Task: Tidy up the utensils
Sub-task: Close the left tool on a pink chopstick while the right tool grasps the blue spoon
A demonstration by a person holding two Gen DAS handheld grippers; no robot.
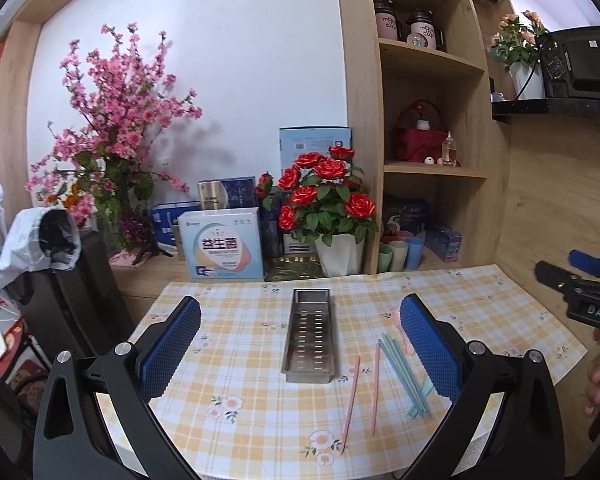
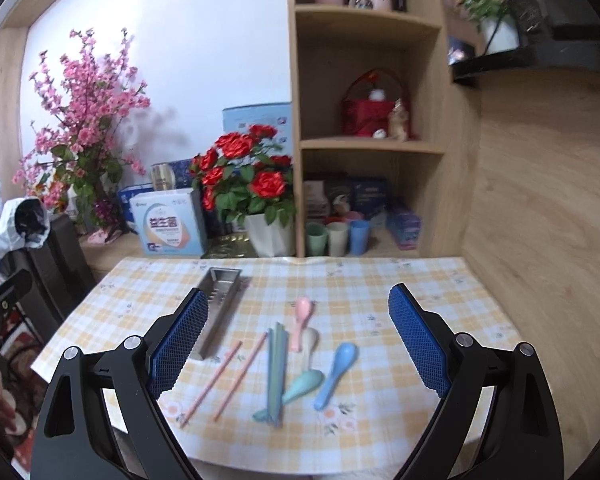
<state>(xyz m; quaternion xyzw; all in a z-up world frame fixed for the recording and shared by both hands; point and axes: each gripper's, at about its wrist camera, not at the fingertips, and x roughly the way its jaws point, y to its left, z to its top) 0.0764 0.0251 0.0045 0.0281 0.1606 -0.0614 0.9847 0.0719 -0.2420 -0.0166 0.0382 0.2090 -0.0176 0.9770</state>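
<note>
- Left gripper [image 1: 300, 344]: fingers spread wide, holding nothing, hovering above the near edge of the bench [image 1: 236, 320].
- Metal tray [image 1: 309, 336]: perforated, long and narrow, standing empty left of centre on the checked cloth, its length running near to far.
- Pink chopsticks [image 2: 228, 376]: two, loose, just right of the tray, slightly splayed.
- Green chopsticks [image 2: 277, 372]: a bundle, right of the pink pair, lying over a teal spoon [image 2: 302, 386].
- Pink spoon [image 2: 301, 320], a pale spoon beneath it, and blue spoon [image 2: 338, 372]: farthest right.
- Right gripper [image 2: 298, 348]: fingers apart, empty, above the utensils.
- Advice: pinch one thin chopstick mid-length, lift it level, and lay it lengthwise in the tray.
</note>
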